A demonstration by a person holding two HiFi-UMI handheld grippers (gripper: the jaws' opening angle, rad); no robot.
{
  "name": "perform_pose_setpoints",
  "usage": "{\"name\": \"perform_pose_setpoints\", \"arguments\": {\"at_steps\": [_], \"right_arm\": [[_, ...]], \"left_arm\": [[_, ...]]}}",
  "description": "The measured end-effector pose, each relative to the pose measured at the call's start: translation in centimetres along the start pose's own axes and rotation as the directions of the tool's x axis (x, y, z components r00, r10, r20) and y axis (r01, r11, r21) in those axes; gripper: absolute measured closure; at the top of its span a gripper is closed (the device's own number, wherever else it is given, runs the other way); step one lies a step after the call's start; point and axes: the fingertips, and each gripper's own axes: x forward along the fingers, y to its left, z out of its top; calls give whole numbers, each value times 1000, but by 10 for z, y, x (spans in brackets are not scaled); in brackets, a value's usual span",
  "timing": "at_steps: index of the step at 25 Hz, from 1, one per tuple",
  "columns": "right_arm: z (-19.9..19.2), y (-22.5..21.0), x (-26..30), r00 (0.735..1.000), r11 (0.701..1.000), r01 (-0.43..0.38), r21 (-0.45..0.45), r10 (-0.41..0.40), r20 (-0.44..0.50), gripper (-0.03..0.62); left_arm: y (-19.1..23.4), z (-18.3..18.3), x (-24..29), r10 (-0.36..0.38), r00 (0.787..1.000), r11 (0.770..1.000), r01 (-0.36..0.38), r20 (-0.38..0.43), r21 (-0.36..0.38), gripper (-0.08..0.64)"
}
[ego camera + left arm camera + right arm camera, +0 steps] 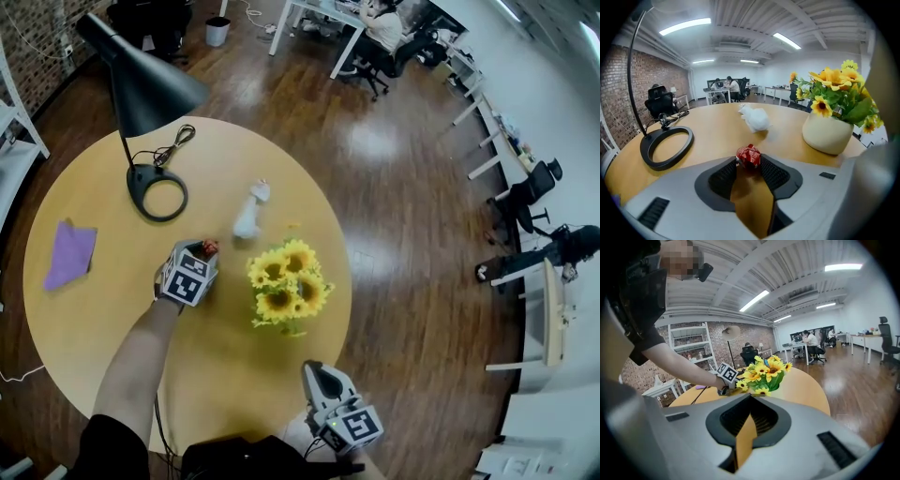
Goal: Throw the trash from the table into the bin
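On table, lamp, sunflowers, red wrapper, perhaps tissue, office beyond

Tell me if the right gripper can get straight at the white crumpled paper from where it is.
Probably not straight: the vase of sunflowers stands between the right gripper and the white crumpled paper. It would have to go round or over the flowers; its jaws are also shut.
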Motion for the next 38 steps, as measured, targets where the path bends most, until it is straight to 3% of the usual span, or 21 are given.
{"name": "perform_pose_setpoints", "arguments": {"at_steps": [4, 9, 13, 18, 20, 23, 27, 34, 38], "right_arm": [[1, -1, -6, 1000, 1000, -2, -13, 2, -1, 588], [14, -1, -8, 999, 999, -9, -34, 10, 35, 588], [37, 3, -12, 993, 999, -18, -46, 23, 113, 588], [71, 3, -44, 979, 995, -9, -97, 29, 204, 588], [88, 2, -57, 969, 994, -1, -111, 28, 245, 588], [109, 2, -80, 951, 991, 5, -136, 37, 306, 588], [125, 6, -112, 927, 988, 1, -157, 58, 372, 588], [113, 4, -165, 900, 991, 13, -133, 46, 433, 588], [92, -4, -193, 897, 995, 40, -96, 6, 443, 588]], "left_arm": [[-17, 2, -15, -36, 999, 999, 35, 19, 13, 434], [-17, 40, -49, -17, 990, 999, 11, 142, 46, 436], [-13, 76, -99, 17, 966, 999, -27, 259, 33, 436], [-54, 120, -174, 20, 935, 991, -66, 353, 119, 436], [-73, 141, -208, 22, 917, 991, -73, 399, 111, 436], [-103, 165, -262, 26, 872, 998, -49, 489, 35, 436], [-156, 174, -322, -9, 821, 1000, 12, 571, -1, 436], [-249, 161, -375, -67, 769, 998, 48, 635, 47, 436], [-299, 151, -375, -101, 750, 994, 55, 654, 90, 436]]}}
